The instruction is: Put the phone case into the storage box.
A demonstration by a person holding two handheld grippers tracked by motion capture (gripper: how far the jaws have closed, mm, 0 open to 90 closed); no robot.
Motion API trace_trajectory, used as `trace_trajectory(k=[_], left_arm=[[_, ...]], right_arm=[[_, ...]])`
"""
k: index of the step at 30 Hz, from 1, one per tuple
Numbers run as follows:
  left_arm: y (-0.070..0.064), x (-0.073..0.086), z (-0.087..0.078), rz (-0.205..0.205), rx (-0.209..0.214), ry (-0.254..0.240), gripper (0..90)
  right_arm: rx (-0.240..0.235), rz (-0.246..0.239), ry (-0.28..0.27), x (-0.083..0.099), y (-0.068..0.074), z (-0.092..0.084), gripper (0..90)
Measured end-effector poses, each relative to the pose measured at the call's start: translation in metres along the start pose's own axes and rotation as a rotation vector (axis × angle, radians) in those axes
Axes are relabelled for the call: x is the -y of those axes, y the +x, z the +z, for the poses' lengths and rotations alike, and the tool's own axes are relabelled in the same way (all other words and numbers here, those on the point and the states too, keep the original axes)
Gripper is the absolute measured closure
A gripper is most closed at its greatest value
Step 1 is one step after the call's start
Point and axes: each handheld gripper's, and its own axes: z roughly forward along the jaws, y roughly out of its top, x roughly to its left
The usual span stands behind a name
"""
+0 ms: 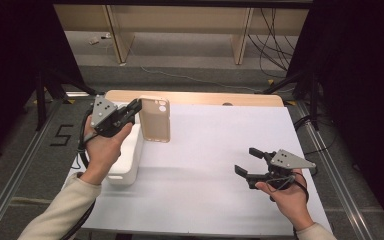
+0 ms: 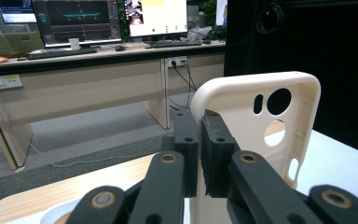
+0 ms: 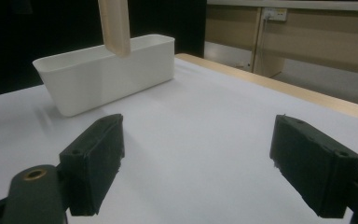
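Note:
A beige phone case hangs upright in the air over the far left of the table, its camera cut-outs at the top. My left gripper is shut on the case's left edge. In the left gripper view the two black pads pinch the rim of the case. Just below and left of the case stands a white oblong bin. My right gripper hovers low over the near right of the table, open with nothing between its jaws. The right gripper view shows the bin, the case's lower end above it, and the gripper itself.
A white sheet covers the table, with a wooden strip along the far edge. Beyond it are desk legs and floor cables. Dark curtains flank both sides. Monitors stand on a desk behind.

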Motion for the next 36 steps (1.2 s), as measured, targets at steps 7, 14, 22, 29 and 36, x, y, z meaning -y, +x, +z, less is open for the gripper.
trace_trajectory(k=[7,14,22,29,36], left_arm=[[0.002,-0.002,-0.001,0.0,-0.012,0.0,85.7],[0.004,-0.003,-0.001,0.003,-0.013,-0.007,85.8],[0.007,-0.005,-0.001,0.002,-0.015,-0.011,85.8],[0.009,-0.006,-0.003,-0.005,-0.019,-0.01,85.8],[0.011,-0.007,-0.004,-0.007,-0.027,-0.011,85.8]], right_arm=[[0.001,-0.002,0.0,0.0,0.0,0.0,18.8],[0.002,-0.001,0.0,0.0,0.0,0.0,18.5],[0.0,-0.002,0.0,0.0,0.0,0.0,18.4],[-0.001,-0.003,0.001,0.0,0.0,0.0,18.4],[0.007,-0.006,0.004,0.0,0.0,0.0,18.4]])
